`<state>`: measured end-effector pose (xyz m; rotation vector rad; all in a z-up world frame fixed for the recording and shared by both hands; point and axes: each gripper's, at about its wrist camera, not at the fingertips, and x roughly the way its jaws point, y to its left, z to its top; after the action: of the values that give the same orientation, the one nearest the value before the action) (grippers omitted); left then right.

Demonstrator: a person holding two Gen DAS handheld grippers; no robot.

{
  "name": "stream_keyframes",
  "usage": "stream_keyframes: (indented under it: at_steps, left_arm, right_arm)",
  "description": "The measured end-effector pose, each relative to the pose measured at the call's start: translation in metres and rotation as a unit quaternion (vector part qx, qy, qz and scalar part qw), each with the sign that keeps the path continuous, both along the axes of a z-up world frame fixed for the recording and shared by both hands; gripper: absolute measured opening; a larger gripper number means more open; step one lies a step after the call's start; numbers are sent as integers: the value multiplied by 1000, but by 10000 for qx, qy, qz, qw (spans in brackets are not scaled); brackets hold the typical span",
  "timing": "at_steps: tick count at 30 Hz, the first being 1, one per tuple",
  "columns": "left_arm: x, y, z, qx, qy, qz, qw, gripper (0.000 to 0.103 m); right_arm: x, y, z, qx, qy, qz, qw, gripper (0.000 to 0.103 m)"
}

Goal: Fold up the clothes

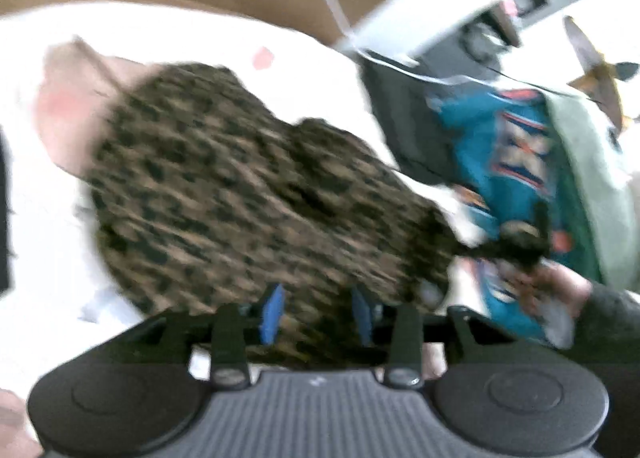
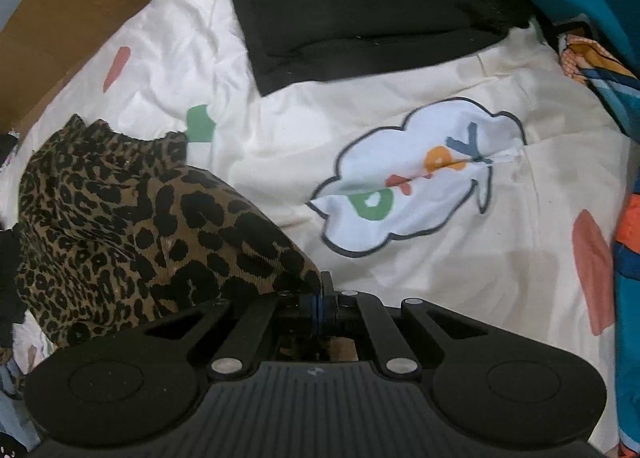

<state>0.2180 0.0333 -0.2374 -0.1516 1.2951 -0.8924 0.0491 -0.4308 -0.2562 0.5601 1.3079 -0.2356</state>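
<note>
Leopard-print garment (image 2: 132, 226) of soft, light, limp corduroy, draped on the bed just ahead of and left of the right tongs (image 2: 320, 300), clenched on its corner; left tongs (image 1: 318, 314) released above it; best taken by hems or corners.

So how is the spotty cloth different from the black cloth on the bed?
The spotty cloth is brown with black leopard spots; the black cloth is plain. The spotty cloth is bunched up, with the right tool pinching its corner; the black cloth lies flat with nothing holding it. Both rest on the cream bedsheet.
</note>
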Motion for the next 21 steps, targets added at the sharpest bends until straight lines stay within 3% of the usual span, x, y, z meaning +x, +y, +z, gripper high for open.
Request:
stream_keyframes:
  at_steps: [5,9,13,16,17,21]
  left_arm:
    - [34,21,-24,810,-358,772,9931,54]
    - [48,24,-44,1302,-543,1040,9845,56]
    - [55,21,-56,1426,-631,995,9827,63]
    - [59,16,-64,1521,-911,885,9802,70]
    - [61,15,-67,1589,-941,900,9787,70]
    - [70,12,-77,1481,-782,1077,9800,70]
  right_arm:
    - [-11,-13,-7,-111,299,-158,9994,0]
    - [-14,-17,-5,5,214,-106,9997,0]
    - [-12,-23,0,-9,78,-163,9998,12]
    - [-8,-23,8,-52,-145,-103,9998,41]
    - [-7,-22,11,-94,-246,-101,9996,45]
    - [3,-22,19,-78,-604,-186,9980,49]
